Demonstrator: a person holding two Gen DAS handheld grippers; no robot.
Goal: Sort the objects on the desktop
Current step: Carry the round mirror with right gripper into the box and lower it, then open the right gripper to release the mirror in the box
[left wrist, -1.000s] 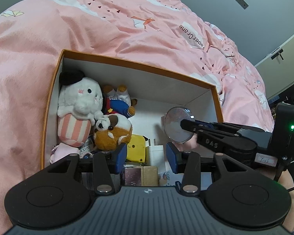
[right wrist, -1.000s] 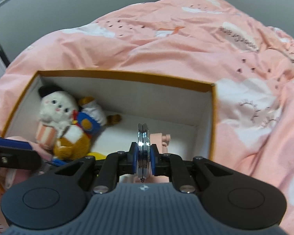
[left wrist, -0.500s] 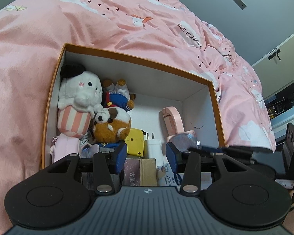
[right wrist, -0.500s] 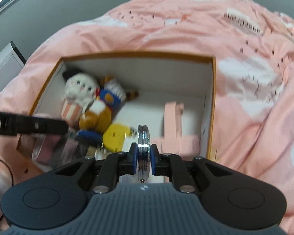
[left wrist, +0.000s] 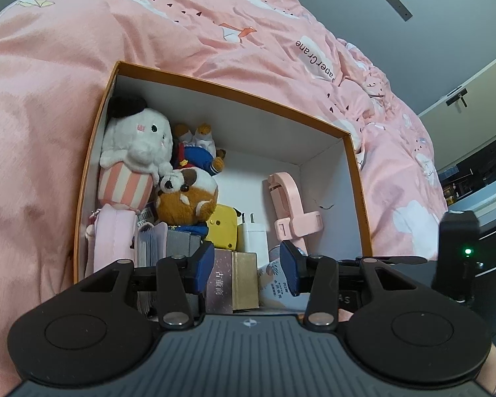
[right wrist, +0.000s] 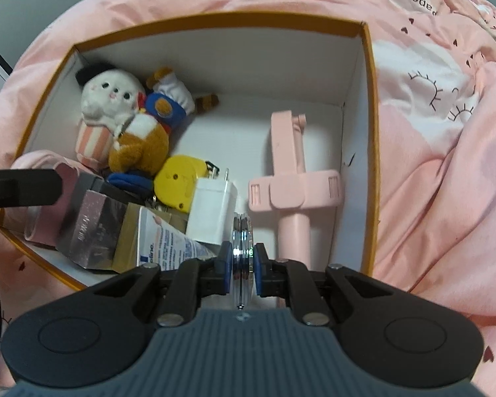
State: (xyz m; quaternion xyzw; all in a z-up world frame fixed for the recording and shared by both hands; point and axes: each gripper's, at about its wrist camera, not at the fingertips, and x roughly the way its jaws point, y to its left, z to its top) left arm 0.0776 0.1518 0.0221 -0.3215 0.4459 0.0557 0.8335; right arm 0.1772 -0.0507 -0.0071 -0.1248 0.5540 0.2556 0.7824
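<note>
An orange-rimmed white box (right wrist: 215,21) (left wrist: 231,87) lies on a pink duvet. My right gripper (right wrist: 242,261) is shut on a round silver compact mirror (right wrist: 242,241), held edge-on and pointing steeply down over the box's near side, between a white charger (right wrist: 211,211) and a pink phone holder (right wrist: 291,178). Over the near edge of the box my left gripper (left wrist: 246,266) stands open with nothing between its blue pads. Its dark finger (right wrist: 23,187) shows at the left of the right wrist view.
The box's left half holds a white plush (left wrist: 139,139), a brown plush (left wrist: 186,198), a yellow tape measure (right wrist: 178,178), a tube (right wrist: 168,244) and a pink-gold carton (left wrist: 233,274). White floor shows at its far right. Duvet (left wrist: 49,99) surrounds it.
My right gripper tipped downward and sank toward the box with the mirror; in the left wrist view the mirror dropped from mid-right to behind my left finger. The left gripper barely moved.
</note>
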